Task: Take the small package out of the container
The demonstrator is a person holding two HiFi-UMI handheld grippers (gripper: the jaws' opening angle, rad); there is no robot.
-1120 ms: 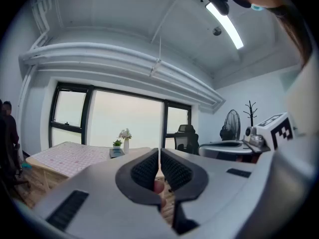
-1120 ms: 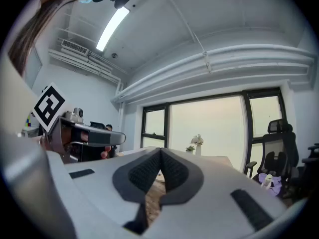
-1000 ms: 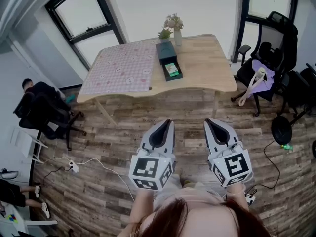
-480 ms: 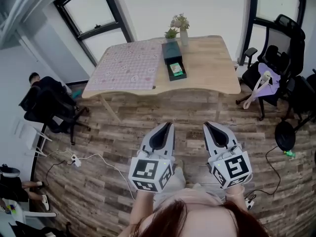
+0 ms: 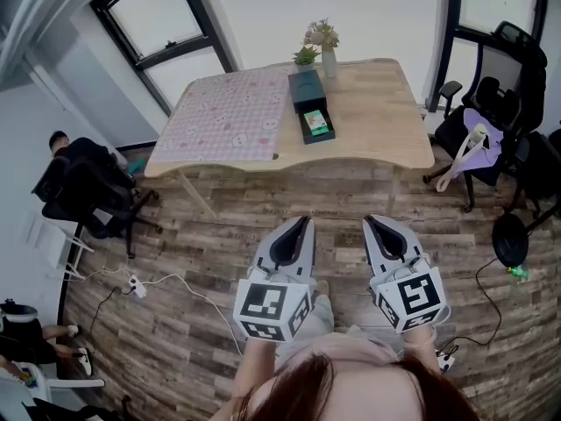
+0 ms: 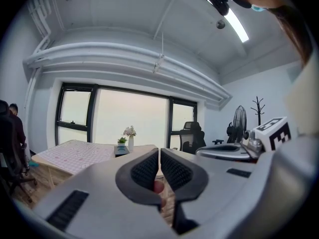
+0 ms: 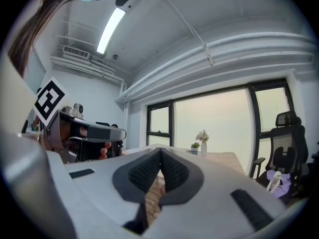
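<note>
A dark oblong container (image 5: 308, 102) lies open on the wooden table (image 5: 377, 121) across the room, and a small green package (image 5: 316, 123) lies in its near end. In the left gripper view the container (image 6: 121, 148) is a small dark box on the tabletop. My left gripper (image 5: 302, 221) and right gripper (image 5: 369, 219) are held side by side over the plank floor, well short of the table. Both point toward it. The left gripper (image 6: 159, 149) and the right gripper (image 7: 160, 148) are shut, with nothing between the jaws.
A pink patterned cloth (image 5: 226, 117) covers the table's left half. A vase of flowers (image 5: 327, 49) and a small plant (image 5: 304, 57) stand behind the container. Office chairs (image 5: 491, 103) crowd the right side. A seated person (image 5: 74, 160) is at the left. A power strip (image 5: 133, 288) lies on the floor.
The head view has shifted, so the table sits slightly further right and higher in it. Both grippers have moved a little and stay shut and empty.
</note>
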